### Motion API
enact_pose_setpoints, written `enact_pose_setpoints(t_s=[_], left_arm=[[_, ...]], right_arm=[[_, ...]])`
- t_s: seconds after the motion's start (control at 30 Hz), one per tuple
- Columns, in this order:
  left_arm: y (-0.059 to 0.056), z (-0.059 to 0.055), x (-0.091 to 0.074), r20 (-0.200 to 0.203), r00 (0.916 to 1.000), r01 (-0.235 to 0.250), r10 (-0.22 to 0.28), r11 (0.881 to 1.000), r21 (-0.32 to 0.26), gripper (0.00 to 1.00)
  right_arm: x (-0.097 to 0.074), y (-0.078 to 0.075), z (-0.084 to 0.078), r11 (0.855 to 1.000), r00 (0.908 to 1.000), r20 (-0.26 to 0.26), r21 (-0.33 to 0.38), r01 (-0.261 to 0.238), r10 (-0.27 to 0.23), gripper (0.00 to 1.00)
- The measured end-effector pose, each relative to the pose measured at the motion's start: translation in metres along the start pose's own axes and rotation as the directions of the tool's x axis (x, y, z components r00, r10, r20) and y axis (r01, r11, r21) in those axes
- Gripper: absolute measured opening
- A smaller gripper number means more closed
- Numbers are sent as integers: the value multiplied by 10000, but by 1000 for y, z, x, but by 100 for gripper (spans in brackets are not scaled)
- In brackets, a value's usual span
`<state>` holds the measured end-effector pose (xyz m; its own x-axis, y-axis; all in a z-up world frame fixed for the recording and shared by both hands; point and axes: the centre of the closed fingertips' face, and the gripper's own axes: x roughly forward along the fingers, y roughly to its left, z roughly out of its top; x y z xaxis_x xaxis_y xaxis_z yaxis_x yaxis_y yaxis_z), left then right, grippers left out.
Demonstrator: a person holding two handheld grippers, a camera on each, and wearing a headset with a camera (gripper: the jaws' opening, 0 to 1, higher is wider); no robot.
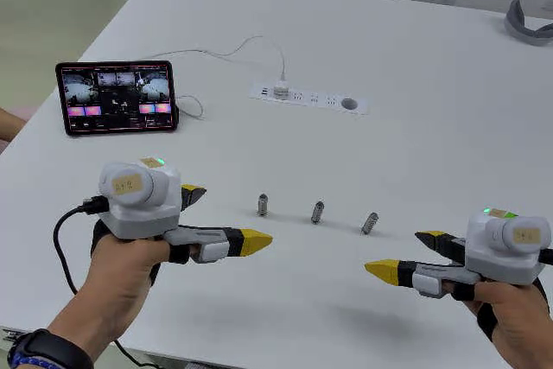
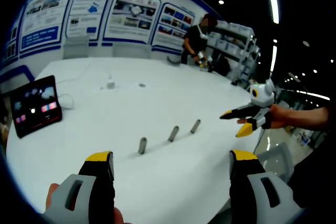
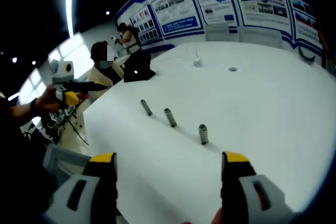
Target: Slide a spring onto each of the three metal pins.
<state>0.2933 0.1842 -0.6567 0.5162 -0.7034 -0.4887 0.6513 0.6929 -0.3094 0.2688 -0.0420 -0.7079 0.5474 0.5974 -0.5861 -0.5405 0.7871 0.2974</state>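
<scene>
While the left gripper and right gripper hang low by the near edge, jaws apart and empty, the three pins stand in a row just beyond them on the white table, each seemingly wearing a coil already. The rightmost pin leans, so I'd reckon a careless jaw tip could knock it over and roll it away. Beyond lies wide bare tabletop, the power strip and tablet well clear, the far edge well off.
</scene>
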Motion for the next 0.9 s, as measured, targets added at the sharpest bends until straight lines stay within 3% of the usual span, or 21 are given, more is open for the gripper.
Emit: enact_pose_setpoints(t_s=[0.27, 0.57, 0.9], left_arm=[[3, -7, 1, -256, 9997, -55, 51, 9999, -145, 98], [9, -12, 1, -456, 9990, -2, -3, 9999, -110, 92], [7, -12, 2, -438, 9986, 287, -289, 9996, -59, 90]], right_arm=[[-4, 3, -5, 10000, 10000, -66, 44, 27, -27, 84], [-5, 2, -6, 9999, 9999, -75, 89, 80, -80, 85], [-5, 3, -5, 9999, 10000, -40, 73, 90, -90, 86]])
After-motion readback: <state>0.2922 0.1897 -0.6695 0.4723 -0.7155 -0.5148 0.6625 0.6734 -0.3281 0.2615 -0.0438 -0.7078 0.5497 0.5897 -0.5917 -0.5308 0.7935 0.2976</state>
